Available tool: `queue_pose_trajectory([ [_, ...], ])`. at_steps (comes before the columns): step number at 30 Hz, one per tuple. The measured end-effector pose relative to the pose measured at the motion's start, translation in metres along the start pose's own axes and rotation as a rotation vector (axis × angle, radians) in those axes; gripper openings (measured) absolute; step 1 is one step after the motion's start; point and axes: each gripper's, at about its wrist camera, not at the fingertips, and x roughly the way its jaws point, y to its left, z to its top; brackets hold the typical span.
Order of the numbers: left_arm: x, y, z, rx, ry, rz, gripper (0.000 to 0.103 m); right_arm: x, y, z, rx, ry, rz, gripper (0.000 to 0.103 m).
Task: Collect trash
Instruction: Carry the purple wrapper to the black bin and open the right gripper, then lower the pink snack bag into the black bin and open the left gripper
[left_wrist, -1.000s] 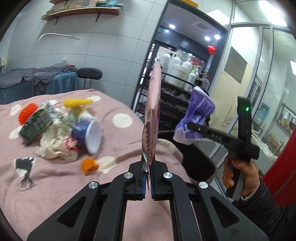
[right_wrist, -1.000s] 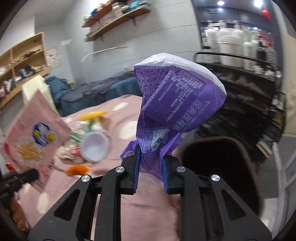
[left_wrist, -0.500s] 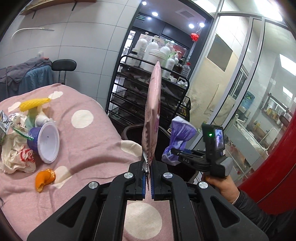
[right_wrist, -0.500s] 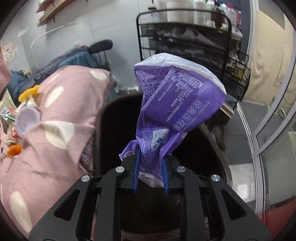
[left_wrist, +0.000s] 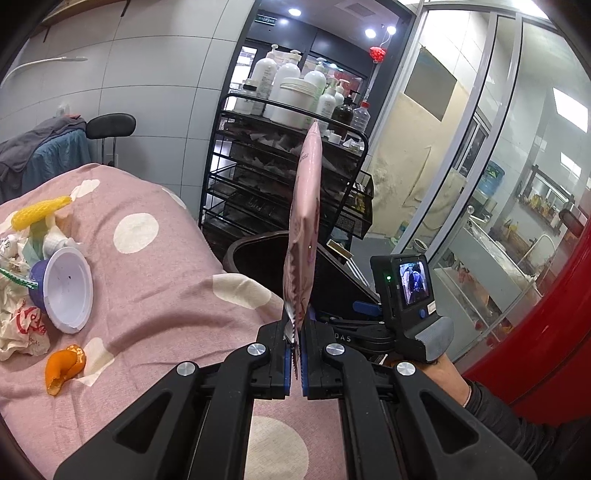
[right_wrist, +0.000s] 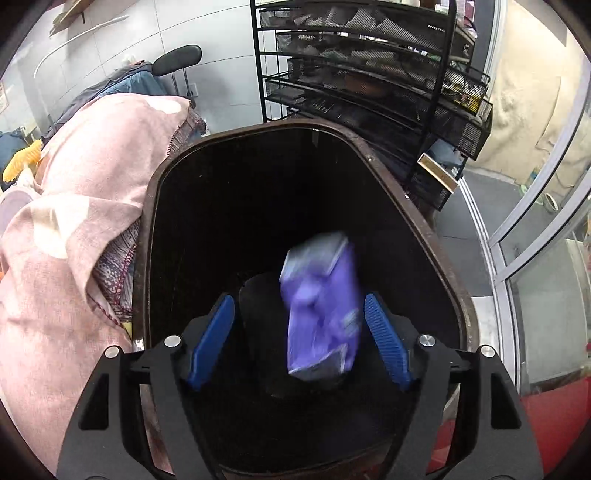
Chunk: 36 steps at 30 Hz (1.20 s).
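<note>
Moved from above the pink bed down over the dark bin (right_wrist: 424, 229) since a second ago, the right gripper (right_wrist: 299, 336) with jaws opening; purple bag (right_wrist: 321, 306) let go, blurry, falling loose between the blue pads (right_wrist: 388, 347), touching neither; one piece of trash nearly done. Inside the bin: dark, only the purple bag showing. Pinched tight in the left gripper (left_wrist: 295, 363): pink packet (left_wrist: 304, 229), upright, likely next to drop. Left on the blanket (left_wrist: 155, 295): cup (left_wrist: 62, 288), orange peel (left_wrist: 62, 367).

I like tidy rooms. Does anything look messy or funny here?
Yes. A white-and-purple cup lies tipped on its side on the pink bedspread, among crumpled wrappers and an orange peel. A blurred purple packet is mid-drop into the bin.
</note>
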Motion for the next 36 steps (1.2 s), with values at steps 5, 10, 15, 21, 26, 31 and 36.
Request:
queue_pose_trajectory([
  [5,0.01,-0.007,0.008,0.013,0.012,-0.019,0.004,-0.023,-0.004,-0.011,0.057,-0.045,0.024,0.081],
  [10,0.034,-0.017,0.02,0.02,0.057,-0.059,0.004,-0.05,-0.003,-0.023,0.066,-0.103,0.004,0.084],
  [15,0.063,-0.028,0.027,0.029,0.116,-0.092,0.004,-0.072,-0.009,-0.033,0.087,-0.157,-0.047,0.087],
  [21,0.098,-0.036,0.03,0.032,0.199,-0.096,0.004,-0.088,-0.021,-0.042,0.123,-0.18,-0.102,0.088],
  [26,0.123,-0.04,0.028,0.035,0.269,-0.076,0.004,-0.094,-0.028,-0.049,0.149,-0.182,-0.106,0.088],
  [31,0.139,-0.046,0.026,0.057,0.32,-0.056,0.004,-0.095,-0.032,-0.051,0.162,-0.178,-0.109,0.088],
  [36,0.156,-0.049,0.022,0.082,0.389,-0.027,0.004,-0.097,-0.036,-0.053,0.178,-0.173,-0.117,0.088],
])
